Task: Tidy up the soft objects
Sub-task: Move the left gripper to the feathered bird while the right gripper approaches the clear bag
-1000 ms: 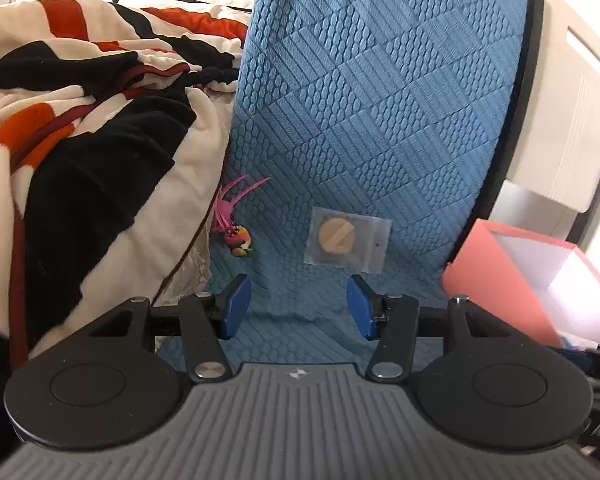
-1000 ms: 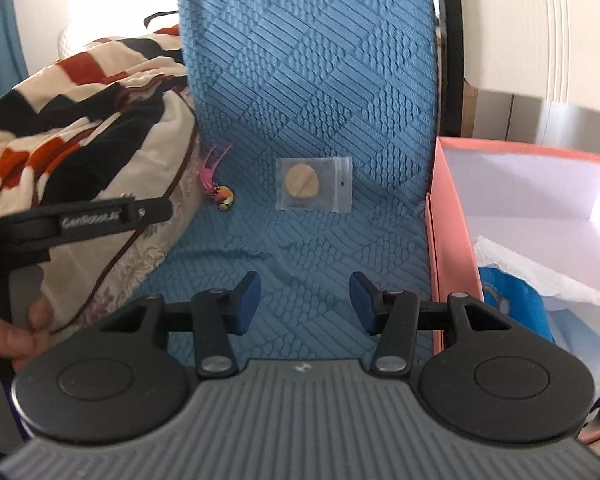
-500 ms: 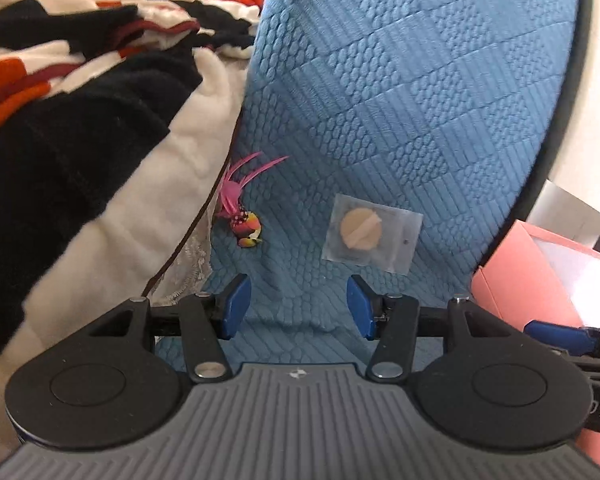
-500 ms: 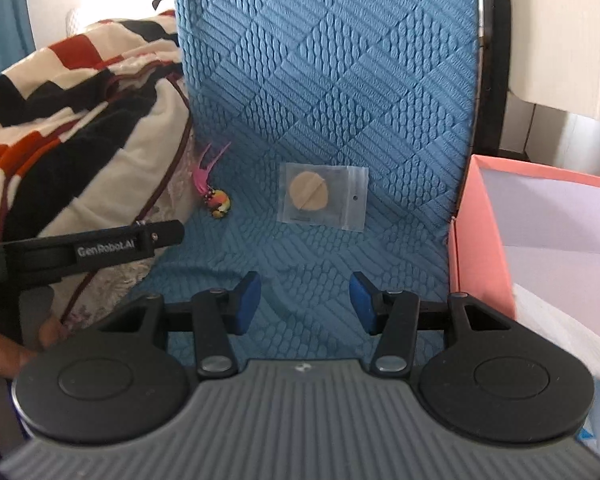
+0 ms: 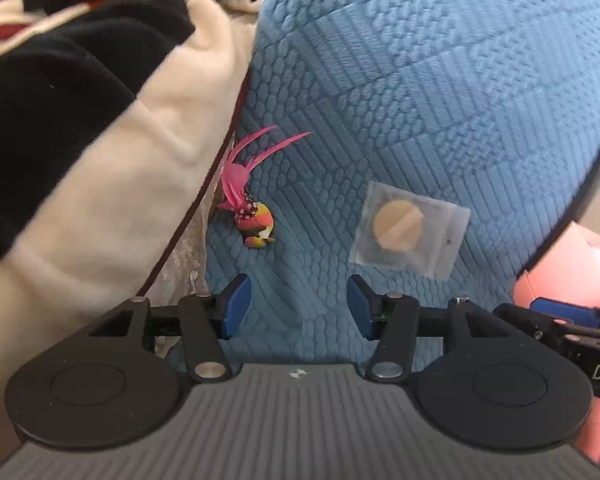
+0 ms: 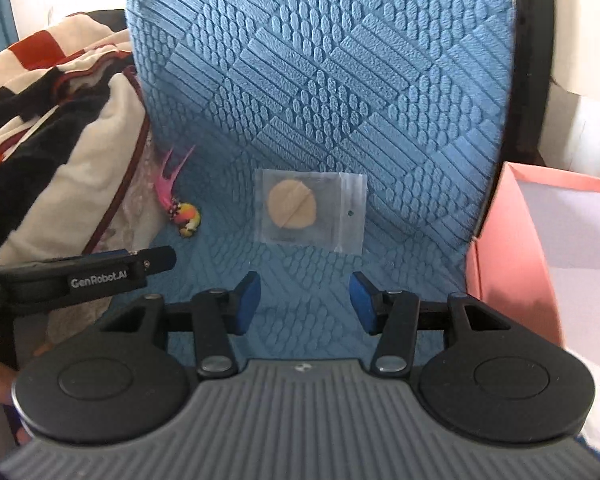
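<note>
A small pink-feathered toy [image 5: 253, 216] with a yellow and orange ball body lies on the blue quilted mat [image 5: 400, 92], at the edge of the striped blanket [image 5: 99, 152]. A clear plastic bag holding a tan round pad [image 5: 410, 230] lies to its right. My left gripper [image 5: 297, 306] is open and empty, just short of both. In the right wrist view the toy [image 6: 183, 214] and the bag [image 6: 312, 210] lie ahead of my right gripper [image 6: 304, 300], which is open and empty. The left gripper's finger [image 6: 111, 268] reaches in from the left.
The red, black and cream blanket [image 6: 47, 128] is piled on the left. A pink box [image 6: 540, 240] with a white inside stands at the right edge of the mat; its corner shows in the left wrist view [image 5: 560, 276].
Both grippers have moved forward and lower toward the toy and the bag, which now look larger. Both stay open.
</note>
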Action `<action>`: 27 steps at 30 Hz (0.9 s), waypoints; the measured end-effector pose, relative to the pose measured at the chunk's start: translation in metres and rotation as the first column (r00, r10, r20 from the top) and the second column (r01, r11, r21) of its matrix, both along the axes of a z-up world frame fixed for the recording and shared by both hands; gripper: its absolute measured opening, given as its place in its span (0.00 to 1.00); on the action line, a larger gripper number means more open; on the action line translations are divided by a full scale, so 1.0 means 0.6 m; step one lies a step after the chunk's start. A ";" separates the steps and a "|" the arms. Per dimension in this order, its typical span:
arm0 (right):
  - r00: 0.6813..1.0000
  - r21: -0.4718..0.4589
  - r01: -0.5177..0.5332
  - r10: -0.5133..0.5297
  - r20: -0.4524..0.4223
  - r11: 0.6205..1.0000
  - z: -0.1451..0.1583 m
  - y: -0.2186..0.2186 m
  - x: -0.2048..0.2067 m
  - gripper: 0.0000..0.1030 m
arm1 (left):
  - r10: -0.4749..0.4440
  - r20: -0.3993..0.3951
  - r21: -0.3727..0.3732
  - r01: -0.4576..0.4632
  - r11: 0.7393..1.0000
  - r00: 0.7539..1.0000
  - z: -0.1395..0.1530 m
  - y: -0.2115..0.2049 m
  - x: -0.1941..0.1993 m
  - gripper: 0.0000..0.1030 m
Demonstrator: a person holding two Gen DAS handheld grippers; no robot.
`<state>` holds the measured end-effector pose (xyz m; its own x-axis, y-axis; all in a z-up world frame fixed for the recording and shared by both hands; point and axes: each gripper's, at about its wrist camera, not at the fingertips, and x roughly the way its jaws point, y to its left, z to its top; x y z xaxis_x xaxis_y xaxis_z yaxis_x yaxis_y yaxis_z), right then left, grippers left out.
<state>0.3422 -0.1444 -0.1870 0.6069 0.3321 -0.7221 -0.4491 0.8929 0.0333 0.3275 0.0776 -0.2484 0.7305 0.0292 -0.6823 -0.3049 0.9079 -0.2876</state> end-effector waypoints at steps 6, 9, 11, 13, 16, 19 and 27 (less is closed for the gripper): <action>1.000 0.009 0.001 -0.001 -0.026 1.000 -0.019 0.018 0.053 0.50 | 0.072 -0.012 0.050 -0.072 0.996 0.997 -0.019 0.012 0.047 0.58; 0.999 0.019 0.016 -0.015 -0.043 1.000 -0.033 0.024 0.079 0.50 | 0.093 -0.011 0.043 -0.092 0.995 0.996 -0.027 0.022 0.071 0.58; 0.999 0.020 0.001 0.000 -0.044 1.000 -0.040 0.029 0.092 0.50 | 0.111 -0.016 0.054 -0.110 0.992 0.994 -0.032 0.028 0.085 0.58; 0.999 0.026 -0.013 0.013 -0.032 1.000 -0.046 0.036 0.103 0.50 | 0.133 -0.016 0.048 -0.132 0.990 0.991 -0.035 0.037 0.095 0.57; 1.000 0.030 -0.020 0.020 -0.015 0.999 -0.058 0.045 0.121 0.50 | 0.134 -0.017 0.028 -0.134 0.991 0.991 -0.039 0.045 0.105 0.57; 1.000 0.047 0.012 -0.011 -0.018 0.999 -0.069 0.053 0.142 0.50 | 0.126 -0.021 0.035 -0.125 0.992 0.992 -0.042 0.047 0.116 0.57; 0.999 -0.002 0.033 -0.033 0.000 0.999 -0.109 0.094 0.179 0.74 | 0.124 -0.032 0.021 -0.123 0.992 0.992 -0.059 0.061 0.138 0.56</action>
